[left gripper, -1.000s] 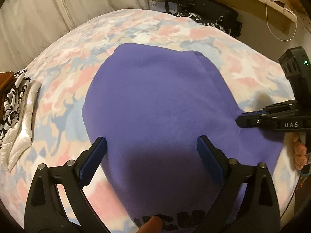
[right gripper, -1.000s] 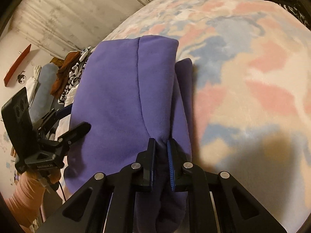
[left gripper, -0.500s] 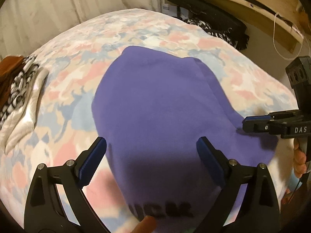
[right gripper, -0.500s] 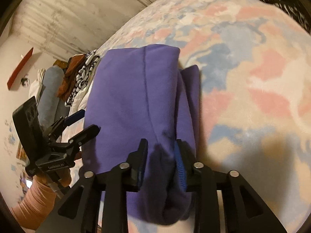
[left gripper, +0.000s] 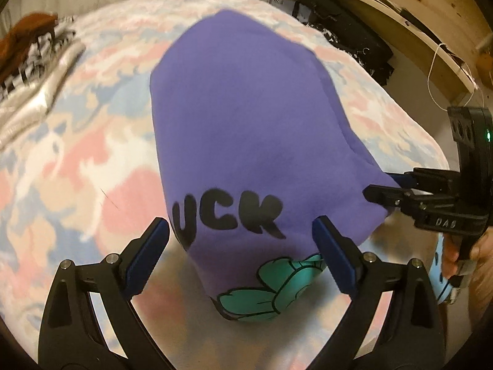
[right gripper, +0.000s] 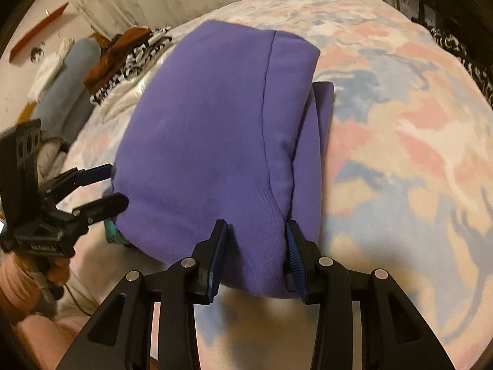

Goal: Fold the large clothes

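Note:
A folded purple sweatshirt point(left gripper: 246, 123) lies on the bed's pastel blanket point(left gripper: 77, 169). Its near edge shows black letters point(left gripper: 228, 215) and a green print point(left gripper: 271, 289). My left gripper point(left gripper: 240, 231) hovers open over that near edge, its pads clear of the cloth; the right wrist view finds it point(right gripper: 111, 185) by the sweatshirt's left side. My right gripper point(right gripper: 255, 237) has its jaws opening, partly apart, with the thick folded edge of the sweatshirt point(right gripper: 209, 138) between them. From the left wrist view the right gripper point(left gripper: 380, 183) is at the garment's right corner.
A heap of brown, striped and white clothes point(left gripper: 30, 43) lies at the blanket's far left, also visible as a pile point(right gripper: 129, 52) beside a grey-blue roll point(right gripper: 71, 74). A wooden shelf point(left gripper: 400, 15) with dark items point(left gripper: 354, 30) runs along the right.
The right jaws, shut on the purple edge a second ago, have spread apart. Both grippers have drawn back and rolled; the lettering and green print have come into the left wrist view.

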Demonstrator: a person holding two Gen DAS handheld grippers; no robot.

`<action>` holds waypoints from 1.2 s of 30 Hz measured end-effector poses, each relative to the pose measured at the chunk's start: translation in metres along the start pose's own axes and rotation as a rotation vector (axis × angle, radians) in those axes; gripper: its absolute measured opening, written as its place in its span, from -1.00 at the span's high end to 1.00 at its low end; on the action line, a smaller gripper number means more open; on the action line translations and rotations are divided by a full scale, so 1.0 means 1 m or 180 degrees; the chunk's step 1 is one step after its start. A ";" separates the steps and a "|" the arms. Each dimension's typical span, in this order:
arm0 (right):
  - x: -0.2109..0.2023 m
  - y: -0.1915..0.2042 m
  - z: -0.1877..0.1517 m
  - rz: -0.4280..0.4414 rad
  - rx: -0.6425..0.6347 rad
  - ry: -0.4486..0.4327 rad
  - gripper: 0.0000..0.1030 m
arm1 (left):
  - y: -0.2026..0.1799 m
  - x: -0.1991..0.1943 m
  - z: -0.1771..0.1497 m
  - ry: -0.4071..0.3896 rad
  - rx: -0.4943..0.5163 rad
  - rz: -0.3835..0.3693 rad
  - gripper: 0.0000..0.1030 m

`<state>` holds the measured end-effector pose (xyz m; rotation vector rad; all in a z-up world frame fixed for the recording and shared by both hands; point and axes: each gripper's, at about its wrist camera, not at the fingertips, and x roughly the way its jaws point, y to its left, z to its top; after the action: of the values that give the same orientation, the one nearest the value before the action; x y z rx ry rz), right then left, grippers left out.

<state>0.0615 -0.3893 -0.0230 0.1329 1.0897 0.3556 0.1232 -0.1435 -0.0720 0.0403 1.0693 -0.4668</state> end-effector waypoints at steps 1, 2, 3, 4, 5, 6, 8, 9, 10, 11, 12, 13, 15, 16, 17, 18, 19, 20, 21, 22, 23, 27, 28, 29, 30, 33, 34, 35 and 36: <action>0.002 0.002 -0.002 -0.0039 -0.0002 0.0011 0.25 | -0.001 0.003 -0.002 0.0018 0.0021 0.0007 -0.81; 0.006 0.001 -0.003 -0.0066 0.0006 0.0020 0.25 | -0.002 0.005 -0.004 0.0017 0.0052 0.0029 -0.81; 0.008 0.002 -0.005 -0.0092 0.0022 0.0024 0.25 | -0.002 0.007 -0.005 0.0010 0.0070 0.0045 -0.81; 0.012 0.002 -0.007 -0.0111 0.0044 0.0022 0.25 | -0.003 0.008 -0.007 -0.0006 0.0082 0.0061 -0.81; 0.016 0.001 -0.008 -0.0126 0.0059 0.0014 0.25 | -0.004 0.010 -0.009 -0.0026 0.0082 0.0080 -0.81; 0.017 0.001 -0.010 -0.0147 0.0075 -0.0003 0.25 | -0.004 0.010 -0.010 -0.0043 0.0080 0.0090 -0.81; 0.019 0.003 -0.013 -0.0198 0.0085 -0.0063 0.25 | -0.003 0.012 -0.010 -0.0067 0.0058 0.0081 -0.82; 0.019 0.003 -0.015 -0.0215 0.0080 -0.0089 0.25 | -0.002 0.013 -0.010 -0.0062 0.0026 0.0061 -0.82; 0.017 0.005 -0.017 -0.0237 0.0075 -0.0121 0.25 | 0.001 0.013 -0.009 -0.0048 -0.0015 0.0037 -0.84; 0.020 0.004 -0.016 -0.0244 0.0081 -0.0134 0.25 | 0.003 0.014 -0.009 -0.0021 -0.0084 -0.0010 -0.84; 0.019 0.005 -0.017 -0.0252 0.0088 -0.0148 0.25 | 0.007 0.016 -0.008 0.0001 -0.0131 -0.0048 -0.84; 0.019 0.006 -0.017 -0.0257 0.0094 -0.0155 0.25 | 0.010 0.017 -0.008 0.0025 -0.0191 -0.0090 -0.84; 0.014 0.008 -0.019 -0.0247 0.0122 -0.0172 0.25 | 0.016 0.018 -0.008 0.0064 -0.0331 -0.0178 -0.86; 0.018 0.006 -0.018 -0.0249 0.0121 -0.0177 0.25 | 0.019 0.019 -0.008 0.0072 -0.0390 -0.0201 -0.88; 0.022 0.006 -0.018 -0.0255 0.0111 -0.0186 0.25 | 0.020 0.018 -0.008 0.0070 -0.0427 -0.0209 -0.90; 0.020 0.008 -0.019 -0.0270 0.0096 -0.0202 0.24 | 0.021 0.018 -0.008 0.0064 -0.0444 -0.0204 -0.90; 0.022 0.006 -0.018 -0.0275 0.0091 -0.0210 0.23 | 0.021 0.017 -0.008 0.0055 -0.0455 -0.0192 -0.91; 0.022 0.007 -0.018 -0.0280 0.0093 -0.0221 0.23 | 0.022 0.017 -0.008 0.0049 -0.0462 -0.0182 -0.93; 0.021 0.007 -0.018 -0.0280 0.0100 -0.0231 0.22 | 0.022 0.016 -0.007 0.0043 -0.0476 -0.0168 -0.93; 0.021 0.006 -0.019 -0.0271 0.0115 -0.0243 0.22 | 0.022 0.015 -0.006 0.0042 -0.0497 -0.0162 -0.94; 0.020 0.006 -0.019 -0.0260 0.0139 -0.0253 0.21 | 0.023 0.015 -0.006 0.0049 -0.0516 -0.0166 -0.94; 0.016 0.005 -0.016 -0.0226 0.0225 -0.0233 0.20 | 0.027 0.015 -0.004 0.0114 -0.0660 -0.0241 -0.94; 0.015 0.003 -0.015 -0.0218 0.0239 -0.0227 0.18 | 0.029 0.014 -0.005 0.0126 -0.0688 -0.0256 -0.94; 0.014 0.004 -0.013 -0.0209 0.0254 -0.0222 0.17 | 0.030 0.014 -0.004 0.0138 -0.0709 -0.0265 -0.94; 0.012 0.004 -0.012 -0.0197 0.0264 -0.0209 0.15 | 0.031 0.013 -0.003 0.0143 -0.0720 -0.0273 -0.94; 0.007 0.009 -0.006 -0.0190 0.0246 -0.0170 0.02 | 0.032 0.008 0.000 0.0120 -0.0704 -0.0258 -0.94; 0.004 0.012 -0.004 -0.0186 0.0238 -0.0164 -0.11 | 0.032 0.006 0.001 0.0111 -0.0699 -0.0254 -0.94; 0.002 0.015 -0.002 -0.0175 0.0229 -0.0164 -0.19 | 0.032 0.004 0.002 0.0100 -0.0693 -0.0252 -0.94; -0.003 0.018 0.001 -0.0148 0.0205 -0.0169 -0.37 | 0.033 0.001 0.003 0.0081 -0.0689 -0.0249 -0.94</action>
<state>0.0574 -0.3733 -0.0152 0.1731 1.0504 0.2740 0.1391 -0.1151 -0.0772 -0.1878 1.1443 -0.4195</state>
